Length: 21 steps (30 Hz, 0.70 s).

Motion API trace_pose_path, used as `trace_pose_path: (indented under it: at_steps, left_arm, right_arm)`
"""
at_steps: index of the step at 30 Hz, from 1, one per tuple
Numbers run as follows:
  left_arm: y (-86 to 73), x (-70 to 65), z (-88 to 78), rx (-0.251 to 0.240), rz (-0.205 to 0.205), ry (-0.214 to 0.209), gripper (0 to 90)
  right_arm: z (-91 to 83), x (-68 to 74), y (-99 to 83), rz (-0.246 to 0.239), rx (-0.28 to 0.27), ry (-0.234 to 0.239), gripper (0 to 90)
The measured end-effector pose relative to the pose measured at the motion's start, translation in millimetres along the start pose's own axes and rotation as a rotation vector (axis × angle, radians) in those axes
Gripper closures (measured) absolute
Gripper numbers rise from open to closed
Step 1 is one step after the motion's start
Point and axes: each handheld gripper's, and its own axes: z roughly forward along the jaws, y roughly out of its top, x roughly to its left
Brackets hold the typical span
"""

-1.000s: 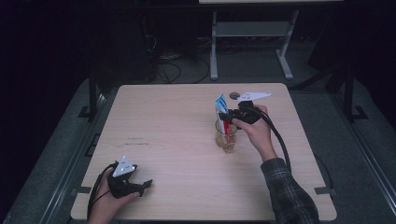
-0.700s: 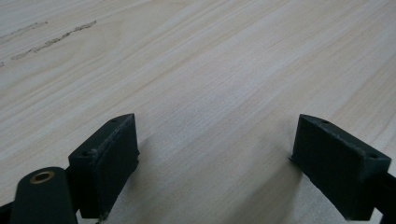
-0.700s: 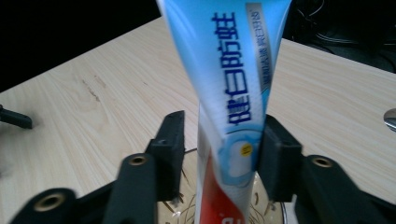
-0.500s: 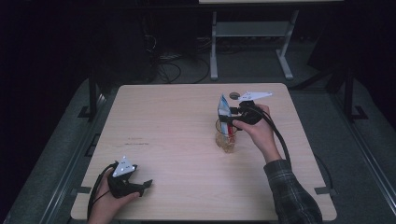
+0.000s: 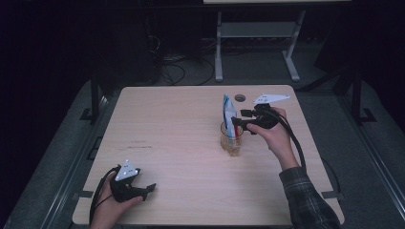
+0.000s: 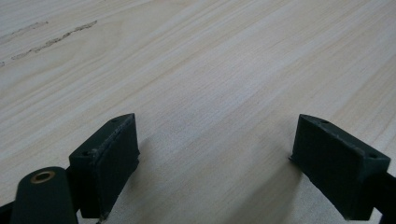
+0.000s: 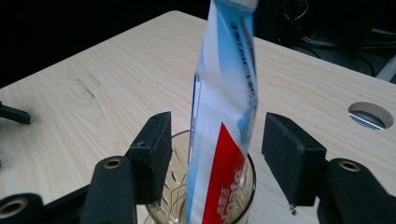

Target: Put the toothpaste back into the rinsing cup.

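Wooden table [image 5: 181, 143], dark room behind: tube [image 5: 228, 117] stands upright in a glass [image 5: 231, 142] at right centre, leaning on the rim, so it needs no support. Right gripper [image 7: 217, 149] has just been opening; jaws flank the tube without touching, apparently releasing it. Left gripper [image 6: 219, 154] rests idle at near left, wide open, holding nothing.

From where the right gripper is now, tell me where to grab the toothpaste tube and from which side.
Grip the tube on its flat mid-section, above the glass rim, coming in level from the right gripper's present side. The tube stands nearly upright in the glass with its broad faces toward the fingers, and the open jaws already straddle it without touching, so closing there should probably pinch it cleanly.
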Motion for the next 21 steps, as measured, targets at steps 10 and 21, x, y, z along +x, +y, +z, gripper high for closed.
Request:
trace_pose_path:
  at_steps: [10,21]
  left_arm:
    - [0.0,0.0,-0.1,0.001,0.0,0.001,13.7]
    - [0.0,0.0,-0.1,0.001,0.0,0.001,13.6]
  right_arm:
    - [-19.6,-0.2,-20.6,0.013,-0.004,-0.021,41.6]
    - [-37.2,3.9,-34.4,0.01,-0.001,-0.032,41.0]
